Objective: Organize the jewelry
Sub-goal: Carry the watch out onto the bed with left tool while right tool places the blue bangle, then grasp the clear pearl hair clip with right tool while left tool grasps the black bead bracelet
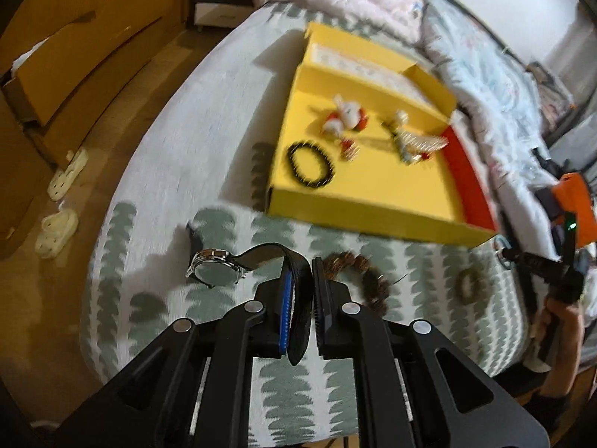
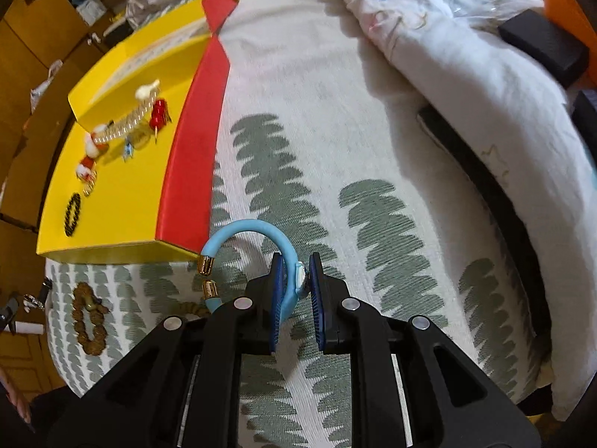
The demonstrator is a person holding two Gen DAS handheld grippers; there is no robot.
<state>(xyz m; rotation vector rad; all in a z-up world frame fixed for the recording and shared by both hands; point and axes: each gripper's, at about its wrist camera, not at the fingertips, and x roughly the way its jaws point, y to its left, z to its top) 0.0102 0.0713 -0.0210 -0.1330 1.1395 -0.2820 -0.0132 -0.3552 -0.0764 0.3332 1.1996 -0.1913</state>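
A bed (image 1: 156,171) with a white cover printed with grey-green leaf shapes carried everything, and a shallow yellow box (image 1: 358,209) with one red side served as the landmark.

To the left of the box's near wall, the left claw (image 1: 311,272) was clamped on the black strap of a silver-cased wristwatch (image 1: 214,270). The watch case hung out to the claw's left, low over the cover; whether it touched the bed could not be told.

Inside the box lay a ring of black beads (image 1: 309,164) near its front left corner, with red-and-white trinkets (image 1: 345,117) and a pale beaded piece (image 1: 418,142) farther back, blurred.

On the cover just in front of the box's near wall lay a brown bead bracelet (image 1: 358,280), partly hidden behind the left claw, and a smaller brownish bracelet (image 1: 468,283) to its right.

Beside the box's near red corner, the right claw (image 2: 293,276) pinched a light blue open bangle (image 2: 257,231) with gold end caps, holding it above the cover, outside the box.
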